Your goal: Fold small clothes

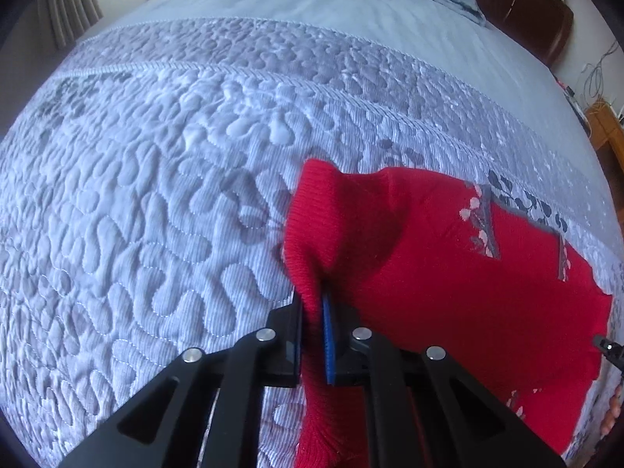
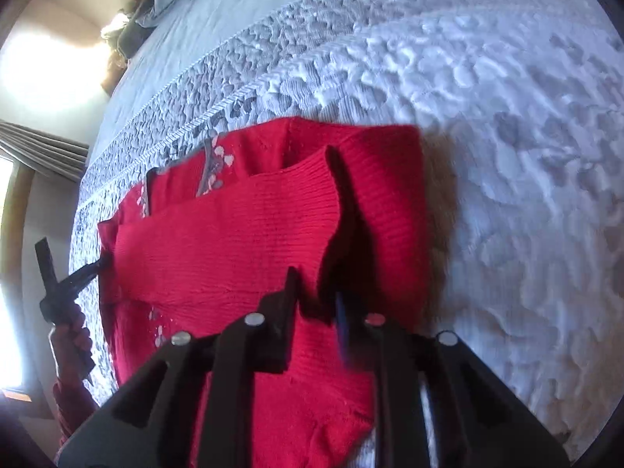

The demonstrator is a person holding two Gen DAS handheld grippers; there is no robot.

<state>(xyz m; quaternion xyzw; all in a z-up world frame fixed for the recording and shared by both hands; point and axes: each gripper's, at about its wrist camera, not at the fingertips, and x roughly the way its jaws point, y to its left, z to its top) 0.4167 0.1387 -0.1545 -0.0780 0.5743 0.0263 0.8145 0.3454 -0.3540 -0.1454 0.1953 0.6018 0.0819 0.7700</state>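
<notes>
Red knit sweater (image 1: 448, 273) part-folded on a quilted bedspread (image 1: 156, 195).
Left gripper (image 1: 312, 312) pinches a ribbed edge; right gripper (image 2: 318, 304) stands slightly parted over the fold, clamping nothing. Risk: the thin pinch may slip if pulled, undoing the fold. The sweater lies directly beneath both grippers.

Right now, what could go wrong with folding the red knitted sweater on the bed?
The left gripper pinches only a thin ribbed edge of the red knitted sweater, so that edge could slip free. The right gripper has its jaws apart over the cloth, so that side may sag unevenly. The bumpy grey quilted bedspread could snag the knit when dragged.
</notes>
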